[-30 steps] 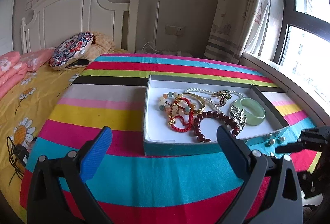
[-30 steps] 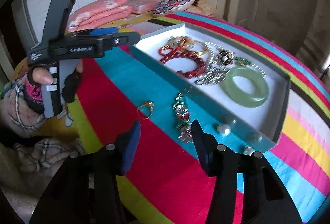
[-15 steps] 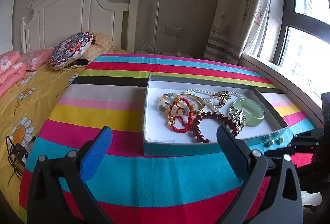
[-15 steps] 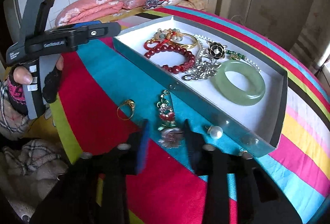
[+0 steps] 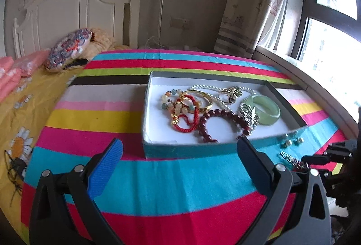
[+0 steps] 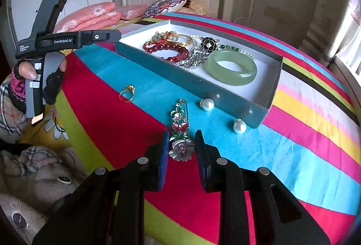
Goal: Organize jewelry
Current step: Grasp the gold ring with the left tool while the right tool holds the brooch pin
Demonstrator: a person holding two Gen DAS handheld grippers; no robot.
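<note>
A teal box (image 5: 191,151) (image 6: 180,78) on the striped cloth holds a jade bangle (image 5: 268,112) (image 6: 232,68), a dark red bead bracelet (image 5: 216,114) and several other pieces. Outside its front wall lie a gold ring (image 6: 127,93) and two pearl earrings (image 6: 207,104). My right gripper (image 6: 181,139) (image 5: 303,158) is shut on the grey flower end of a flower brooch (image 6: 180,130) (image 5: 292,160), low over the cloth. In front of the box my left gripper (image 5: 180,143) (image 6: 112,35) stands wide open, with nothing in it.
A person's hand (image 6: 27,71) holds the left gripper's handle. Left of the table is a bed with a yellow sheet (image 5: 22,114), a round patterned cushion (image 5: 67,51) and a white headboard (image 5: 74,12). A window sill (image 5: 315,84) runs along the right.
The right gripper's jaws narrowed onto the brooch's flower end, and the brooch came away from the pearls toward the near edge. The left gripper stayed open in place.
</note>
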